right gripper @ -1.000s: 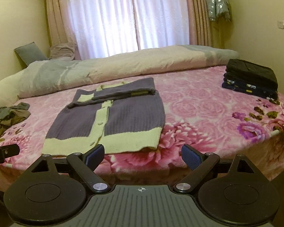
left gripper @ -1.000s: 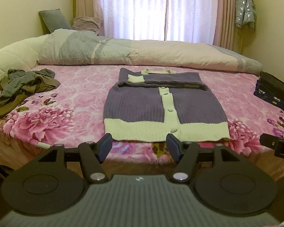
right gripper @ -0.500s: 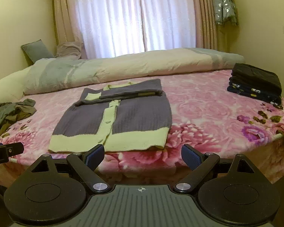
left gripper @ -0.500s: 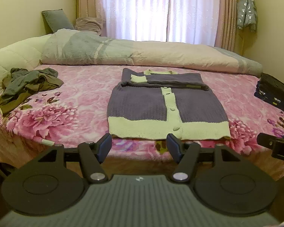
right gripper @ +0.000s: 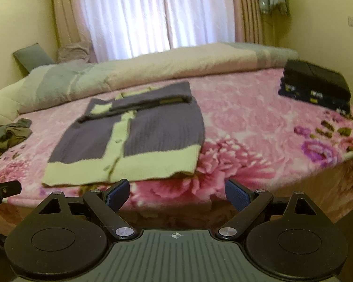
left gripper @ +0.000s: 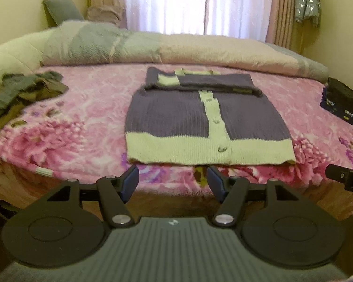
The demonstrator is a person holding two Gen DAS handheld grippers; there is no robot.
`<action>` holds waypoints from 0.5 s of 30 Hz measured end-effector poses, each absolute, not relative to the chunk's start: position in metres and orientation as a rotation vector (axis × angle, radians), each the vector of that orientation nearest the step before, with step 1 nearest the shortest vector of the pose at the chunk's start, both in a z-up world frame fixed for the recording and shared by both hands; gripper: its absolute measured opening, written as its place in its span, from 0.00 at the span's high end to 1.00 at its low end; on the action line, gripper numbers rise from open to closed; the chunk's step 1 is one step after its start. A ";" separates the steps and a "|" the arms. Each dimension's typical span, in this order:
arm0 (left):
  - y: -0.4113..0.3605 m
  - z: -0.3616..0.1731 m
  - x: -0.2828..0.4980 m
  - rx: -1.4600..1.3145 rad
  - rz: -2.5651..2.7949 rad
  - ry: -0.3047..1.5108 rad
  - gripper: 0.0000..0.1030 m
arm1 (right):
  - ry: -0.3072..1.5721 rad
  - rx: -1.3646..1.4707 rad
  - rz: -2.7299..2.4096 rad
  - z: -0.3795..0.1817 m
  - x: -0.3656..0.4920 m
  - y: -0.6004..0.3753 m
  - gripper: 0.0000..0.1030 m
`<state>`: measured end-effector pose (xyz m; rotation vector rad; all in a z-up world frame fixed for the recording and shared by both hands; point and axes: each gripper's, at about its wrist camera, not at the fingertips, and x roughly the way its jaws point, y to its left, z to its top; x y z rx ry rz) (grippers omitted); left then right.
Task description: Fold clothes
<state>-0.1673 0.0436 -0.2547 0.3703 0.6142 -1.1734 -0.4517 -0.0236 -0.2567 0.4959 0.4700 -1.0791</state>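
Observation:
A purple knit cardigan (left gripper: 183,115) with a pale green hem and button band lies flat on the pink floral bed (left gripper: 89,108), its sleeves folded across the chest. My left gripper (left gripper: 173,179) hangs open just short of the hem's middle, nothing between its fingers. In the right wrist view the cardigan (right gripper: 153,131) sits left of centre. My right gripper (right gripper: 176,192) is open near the hem's right corner, apart from the cloth.
A crumpled olive and grey garment (left gripper: 18,94) lies at the bed's left. A dark folded stack (right gripper: 315,84) rests at the right. A rolled duvet (left gripper: 176,49) lines the far side, before curtains. The bed's front edge (left gripper: 153,195) is just below the fingers.
Both grippers have moved forward and down toward the bed, so the cardigan's hem now looms larger and closer to the fingertips. The jaws stay wide.

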 end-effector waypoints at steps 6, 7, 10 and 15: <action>0.018 -0.293 -0.109 0.286 -1.159 0.755 0.42 | 0.419 0.663 -1.022 -0.298 -0.470 -0.071 0.12; 0.014 -0.298 -0.095 0.264 -1.150 0.779 0.42 | 0.400 0.701 -1.008 -0.304 -0.475 -0.080 0.12; 0.000 -0.305 -0.061 0.208 -1.143 0.816 0.42 | 0.325 0.825 -0.946 -0.312 -0.487 -0.110 0.12; -0.029 -0.320 -0.009 0.080 -1.202 0.909 0.43 | 0.225 1.072 -0.819 -0.328 -0.499 -0.172 0.12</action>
